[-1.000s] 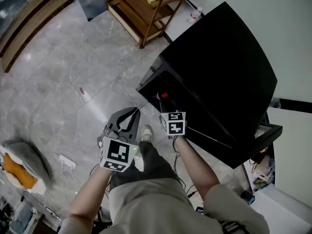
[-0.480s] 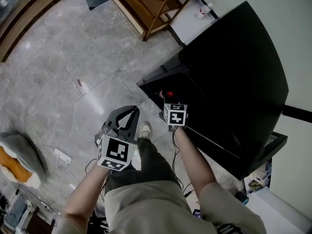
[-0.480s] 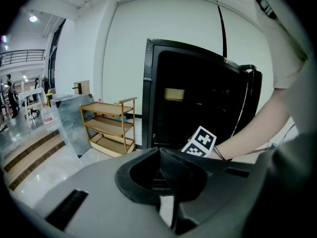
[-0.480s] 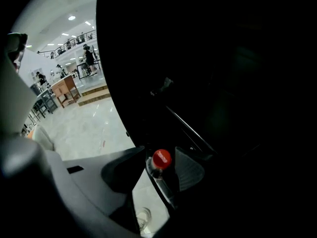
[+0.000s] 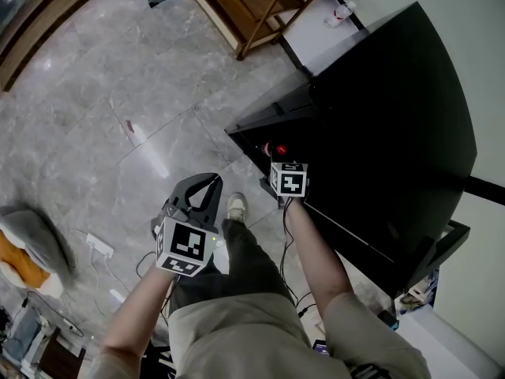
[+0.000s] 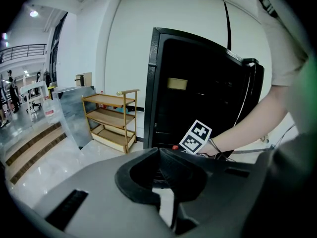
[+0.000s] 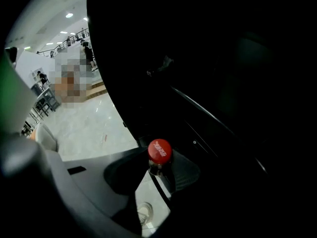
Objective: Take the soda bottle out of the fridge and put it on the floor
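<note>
A: How do the tongs stand?

B: The left gripper [image 6: 157, 150] has its two jaws pressed together, tip against tip, with nothing between them. In the head view it hangs at the lower middle of the frame, over the grey marble floor [image 5: 118, 117] and just beside the person's shoe [image 5: 235, 208].

A: And the other one?

B: The right gripper [image 7: 157, 166] pinches the soda bottle [image 7: 159, 151] at the neck, directly under the red cap. One jaw is on each side of the neck.

A: Where is the bottle?

B: In the head view its cap is a small red spot near the centre of the frame, at the edge of the dark opening of the black fridge [image 5: 379, 117]. The body of the bottle is too dark to see, so I cannot tell if it rests on a shelf.

A: What else is around?

B: A wooden rack [image 5: 245, 6] stands at the top of the frame, well apart from the grippers. A white power strip [image 5: 99, 247] lies on the floor at the left.
</note>
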Available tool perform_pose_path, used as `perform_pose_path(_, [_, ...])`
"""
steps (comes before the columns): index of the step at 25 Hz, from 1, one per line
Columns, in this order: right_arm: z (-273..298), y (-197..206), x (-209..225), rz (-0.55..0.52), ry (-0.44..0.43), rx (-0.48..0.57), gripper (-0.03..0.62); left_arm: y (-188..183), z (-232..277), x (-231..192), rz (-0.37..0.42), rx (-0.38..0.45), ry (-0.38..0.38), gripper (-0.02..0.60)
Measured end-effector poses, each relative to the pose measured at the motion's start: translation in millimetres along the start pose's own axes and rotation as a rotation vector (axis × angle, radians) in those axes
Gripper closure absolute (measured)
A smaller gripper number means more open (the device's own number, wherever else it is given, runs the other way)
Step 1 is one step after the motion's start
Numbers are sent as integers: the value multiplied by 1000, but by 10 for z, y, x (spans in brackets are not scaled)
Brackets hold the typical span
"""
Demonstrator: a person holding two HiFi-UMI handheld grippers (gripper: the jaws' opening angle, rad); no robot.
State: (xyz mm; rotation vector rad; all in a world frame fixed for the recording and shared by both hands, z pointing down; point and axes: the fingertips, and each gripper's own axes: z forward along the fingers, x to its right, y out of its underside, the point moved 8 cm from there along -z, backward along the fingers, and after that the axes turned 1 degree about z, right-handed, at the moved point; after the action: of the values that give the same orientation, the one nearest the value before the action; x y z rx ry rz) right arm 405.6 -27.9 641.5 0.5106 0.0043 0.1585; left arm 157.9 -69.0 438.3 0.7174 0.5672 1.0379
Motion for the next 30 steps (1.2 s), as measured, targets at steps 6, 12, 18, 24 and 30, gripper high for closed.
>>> perform_pose_path(6, [-63,2,-16,-48,-8,-56,480,15,-72,-43,-24,-2,-10,571])
perform_pose_path(12, [-235,-83,-126,-114,-15,-59,482,74,-187,-190,-41,-7,-50,571])
perform_pose_path(18, [-548,-275,-414,-186,-57,-65,482,150,-358,-332,-71,-23,-85,571])
perform_pose_path(24, [-712,-570,-907,-289,-116,-19,482,319,-596,-546,-124,-41,-136,571])
perform_pose_path(30, [-708,-754,-1410,-409,-180,-13,482,606,-863,-790,-224,-59,-211,571])
